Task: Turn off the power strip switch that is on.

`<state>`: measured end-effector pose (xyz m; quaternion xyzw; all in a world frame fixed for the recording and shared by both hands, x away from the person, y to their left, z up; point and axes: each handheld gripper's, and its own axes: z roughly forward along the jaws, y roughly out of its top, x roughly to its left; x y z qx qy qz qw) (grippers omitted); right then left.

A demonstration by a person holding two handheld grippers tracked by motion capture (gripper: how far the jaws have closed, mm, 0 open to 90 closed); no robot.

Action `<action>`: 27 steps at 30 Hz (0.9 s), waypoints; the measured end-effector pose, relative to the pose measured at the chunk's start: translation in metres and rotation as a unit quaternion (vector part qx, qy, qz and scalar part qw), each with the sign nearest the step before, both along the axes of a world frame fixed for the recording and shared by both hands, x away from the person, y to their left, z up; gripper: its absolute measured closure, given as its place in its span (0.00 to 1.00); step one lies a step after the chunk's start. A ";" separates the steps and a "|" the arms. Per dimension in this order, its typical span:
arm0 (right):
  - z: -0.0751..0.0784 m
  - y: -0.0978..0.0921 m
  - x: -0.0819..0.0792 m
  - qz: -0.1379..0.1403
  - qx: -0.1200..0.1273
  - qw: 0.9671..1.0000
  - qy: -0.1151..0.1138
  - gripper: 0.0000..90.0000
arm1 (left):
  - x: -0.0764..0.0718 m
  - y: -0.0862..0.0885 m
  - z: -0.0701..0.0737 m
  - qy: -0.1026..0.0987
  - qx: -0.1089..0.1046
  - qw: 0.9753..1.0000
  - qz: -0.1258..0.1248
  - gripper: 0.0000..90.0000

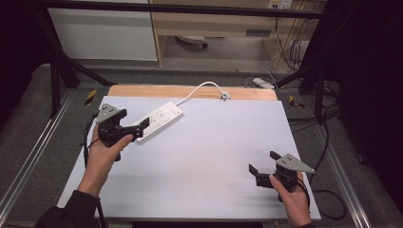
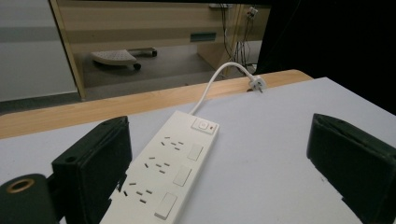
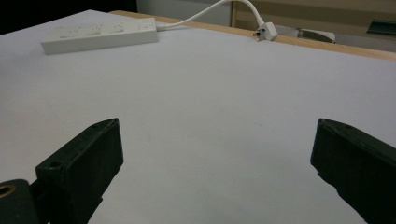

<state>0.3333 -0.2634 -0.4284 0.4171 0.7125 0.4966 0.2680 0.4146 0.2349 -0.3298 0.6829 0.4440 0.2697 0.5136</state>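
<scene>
We hold L gripper (image 1: 140, 128) wide open at power strip (image 1: 160, 118), 10 o'clock; R gripper (image 1: 264, 162) open, empty, 4 o'clock.

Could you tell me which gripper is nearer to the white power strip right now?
The left. The left gripper is open at the near end of the power strip, one jaw beside it. The right gripper is open over bare table near the front right edge, far from the strip.

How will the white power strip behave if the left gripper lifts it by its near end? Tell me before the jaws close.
The power strip looks like a rigid plastic bar, so it should lift without bending. Held at one end by the open left gripper, its long body may sag or pivot. Its cable looks flexible and, with the plug, would probably trail behind.
</scene>
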 end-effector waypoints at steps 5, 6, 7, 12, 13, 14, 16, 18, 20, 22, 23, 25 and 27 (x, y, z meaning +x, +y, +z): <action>0.002 -0.002 -0.001 -0.004 0.006 1.000 -0.002 0.03 | 0.004 -0.003 0.001 -0.003 0.013 1.000 0.003 0.08; 0.002 -0.002 -0.001 -0.005 0.007 1.000 -0.002 0.03 | 0.005 -0.003 0.001 -0.004 0.015 1.000 0.003 0.09; 0.002 -0.003 -0.001 -0.005 0.008 1.000 -0.002 0.03 | 0.006 -0.003 0.000 -0.003 0.013 1.000 0.004 0.10; 0.002 -0.002 -0.001 -0.003 0.008 1.000 -0.001 0.03 | 0.011 -0.002 -0.002 0.001 0.012 1.000 0.007 0.12; 0.002 -0.002 -0.001 -0.003 0.008 1.000 0.000 0.03 | 0.012 -0.001 -0.002 0.002 0.014 1.000 0.007 0.12; 0.001 -0.002 -0.001 -0.003 0.006 1.000 -0.001 0.03 | 0.012 -0.001 -0.002 0.002 0.015 1.000 0.008 0.12; 0.001 -0.002 -0.001 -0.002 0.005 1.000 -0.001 0.03 | 0.014 0.000 -0.002 0.002 0.014 1.000 0.009 0.14; 0.001 -0.002 -0.001 -0.002 0.005 1.000 0.000 0.03 | 0.015 0.000 -0.001 0.001 0.015 1.000 0.009 0.16; 0.001 -0.002 -0.001 -0.001 0.004 1.000 0.000 0.03 | 0.016 0.000 -0.001 -0.001 0.014 1.000 0.010 0.18; 0.001 -0.001 -0.001 0.000 0.003 1.000 0.001 0.03 | 0.018 0.000 -0.001 0.001 0.011 1.000 0.012 0.21; 0.001 -0.001 -0.001 0.000 0.003 1.000 0.000 0.03 | 0.019 0.000 -0.001 0.002 0.011 1.000 0.013 0.24; 0.001 -0.001 -0.001 0.000 0.003 1.000 0.000 0.03 | 0.020 0.000 -0.001 0.002 0.009 1.000 0.016 0.28; 0.001 -0.001 -0.001 0.001 0.004 1.000 0.001 0.03 | 0.021 0.000 -0.002 0.000 0.008 1.000 0.014 0.31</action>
